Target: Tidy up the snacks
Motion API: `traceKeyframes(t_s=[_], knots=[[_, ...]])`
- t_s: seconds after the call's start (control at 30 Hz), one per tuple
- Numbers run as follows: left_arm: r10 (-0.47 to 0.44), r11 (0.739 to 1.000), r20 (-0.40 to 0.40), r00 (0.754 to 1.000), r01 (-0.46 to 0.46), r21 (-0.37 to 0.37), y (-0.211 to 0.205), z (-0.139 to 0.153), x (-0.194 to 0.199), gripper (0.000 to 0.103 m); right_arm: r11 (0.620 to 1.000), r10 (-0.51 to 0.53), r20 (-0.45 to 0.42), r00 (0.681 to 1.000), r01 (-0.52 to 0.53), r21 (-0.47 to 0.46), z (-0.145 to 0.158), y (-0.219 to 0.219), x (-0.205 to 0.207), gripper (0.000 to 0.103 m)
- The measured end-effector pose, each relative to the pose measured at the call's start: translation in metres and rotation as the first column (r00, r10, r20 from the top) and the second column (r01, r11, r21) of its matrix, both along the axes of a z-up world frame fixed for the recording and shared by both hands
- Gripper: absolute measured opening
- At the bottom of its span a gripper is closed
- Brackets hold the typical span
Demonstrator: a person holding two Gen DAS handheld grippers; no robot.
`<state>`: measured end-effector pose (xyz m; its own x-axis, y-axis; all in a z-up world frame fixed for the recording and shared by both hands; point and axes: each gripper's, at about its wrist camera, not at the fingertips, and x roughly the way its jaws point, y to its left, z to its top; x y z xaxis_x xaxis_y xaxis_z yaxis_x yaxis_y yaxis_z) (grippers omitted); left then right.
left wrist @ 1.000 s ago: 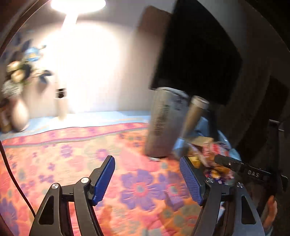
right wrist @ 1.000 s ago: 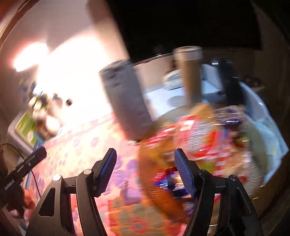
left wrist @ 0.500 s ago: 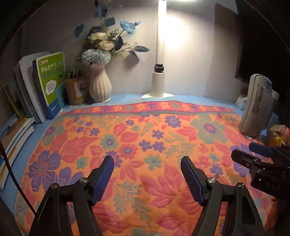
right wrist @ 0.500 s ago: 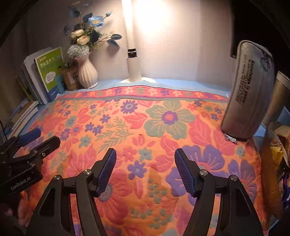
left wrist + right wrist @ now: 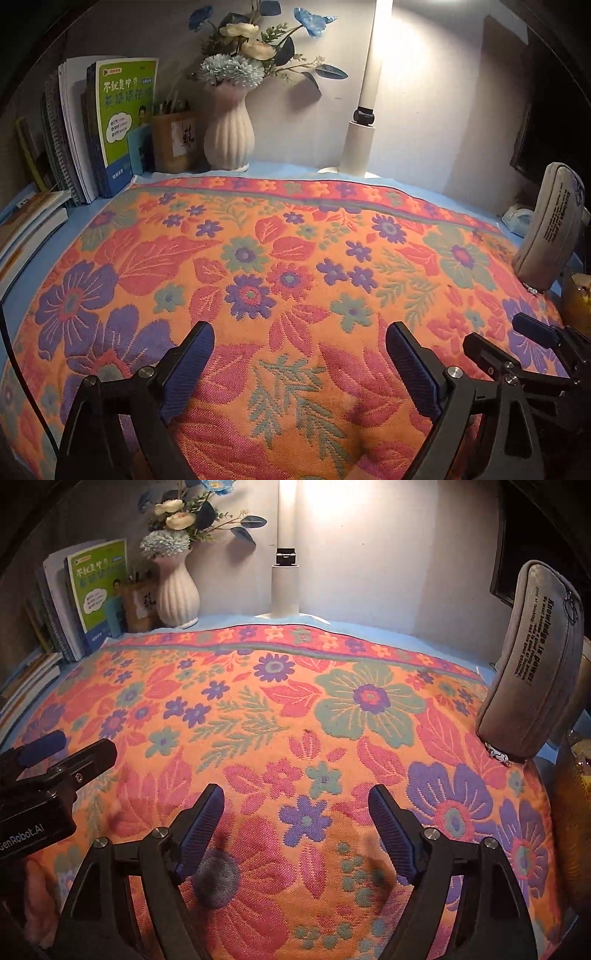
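My left gripper [image 5: 299, 336] is open and empty, low over the flowered orange cloth [image 5: 295, 258]. My right gripper [image 5: 295, 801] is open and empty too, over the same cloth [image 5: 295, 720]. The right gripper also shows at the right edge of the left wrist view [image 5: 517, 343], and the left gripper at the left edge of the right wrist view [image 5: 62, 753]. Of the snacks only a sliver of yellow-orange packaging shows at the far right edge [image 5: 576, 306] [image 5: 576, 775], mostly cut off.
A grey pencil case [image 5: 532, 664] [image 5: 550, 229] leans upright at the cloth's right edge. At the back stand a white vase with flowers [image 5: 229, 133], a wooden pen holder [image 5: 173, 144], a white lamp post [image 5: 364, 122], and books [image 5: 114, 125] at back left.
Both grippers swung left from the snack pile and pencil case to face the cloth. Over the last half second they settled with little further motion. Both stayed open.
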<state>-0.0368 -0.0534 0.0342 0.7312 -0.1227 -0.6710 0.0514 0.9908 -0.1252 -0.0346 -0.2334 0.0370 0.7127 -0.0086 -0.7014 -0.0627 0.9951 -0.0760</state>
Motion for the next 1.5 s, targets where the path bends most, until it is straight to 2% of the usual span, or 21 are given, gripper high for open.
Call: traceKeyframes(t_s=[0.2,0.53,1.5], knots=[[0.002,1.0,-0.03,1.0,-0.002,-0.009,0.001,-0.004,0.004,0.092,0.997,0.018,0.027,0.999,-0.016,-0.081,-0.001,0.014,-0.004,0.081],[0.024,1.0,-0.003,1.0,-0.023,0.012,0.003,-0.001,0.001,0.093,1.0,-0.006,-0.034,0.999,0.005,-0.005,-0.005,0.001,0.005,0.082],[0.004,1.0,-0.033,0.999,-0.004,0.012,0.001,-0.006,0.004,0.093,1.0,-0.006,-0.047,0.999,0.006,-0.002,-0.008,0.0,0.008,0.082]])
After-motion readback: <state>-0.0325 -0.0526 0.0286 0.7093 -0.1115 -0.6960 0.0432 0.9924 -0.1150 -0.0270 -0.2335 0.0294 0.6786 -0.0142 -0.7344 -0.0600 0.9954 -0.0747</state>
